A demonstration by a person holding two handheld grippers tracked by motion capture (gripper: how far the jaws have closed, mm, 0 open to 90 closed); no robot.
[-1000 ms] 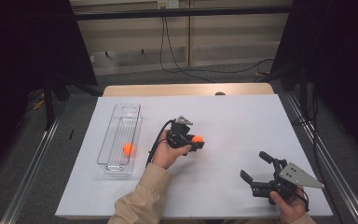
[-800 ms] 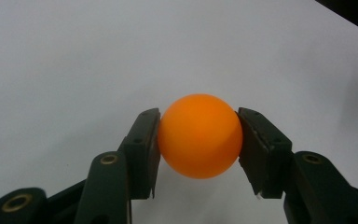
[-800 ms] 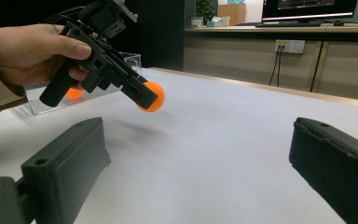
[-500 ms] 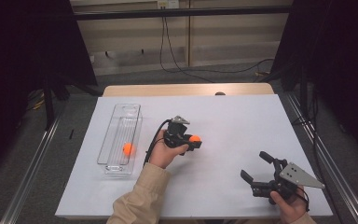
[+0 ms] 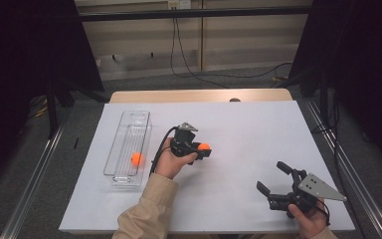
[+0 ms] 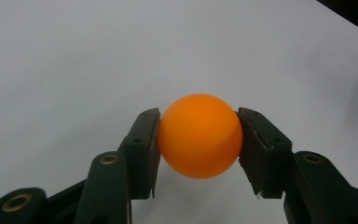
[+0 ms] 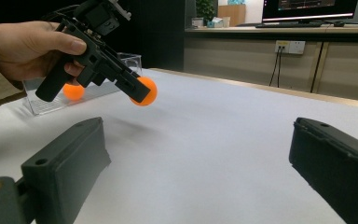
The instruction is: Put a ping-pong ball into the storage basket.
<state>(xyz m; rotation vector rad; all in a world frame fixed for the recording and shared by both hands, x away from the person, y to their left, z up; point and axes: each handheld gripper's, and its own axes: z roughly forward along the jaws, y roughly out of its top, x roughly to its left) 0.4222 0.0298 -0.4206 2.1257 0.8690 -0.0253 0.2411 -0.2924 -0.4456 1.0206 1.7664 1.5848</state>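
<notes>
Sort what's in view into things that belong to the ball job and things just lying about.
Part of the job:
- left gripper, shut on an orange ball
- clear tray
- second orange ball in that tray

Just lying about:
- right gripper, open, holding nothing
- wall cables

A bright orange ball (image 6: 199,136) is sitting between the black jaws of the left tool (image 5: 199,150). A second orange ball (image 5: 137,159) is showing through the clear tray (image 5: 127,120). The table (image 5: 258,129) is looking plain white, the right tool (image 5: 273,181) black with a grey plate.
</notes>
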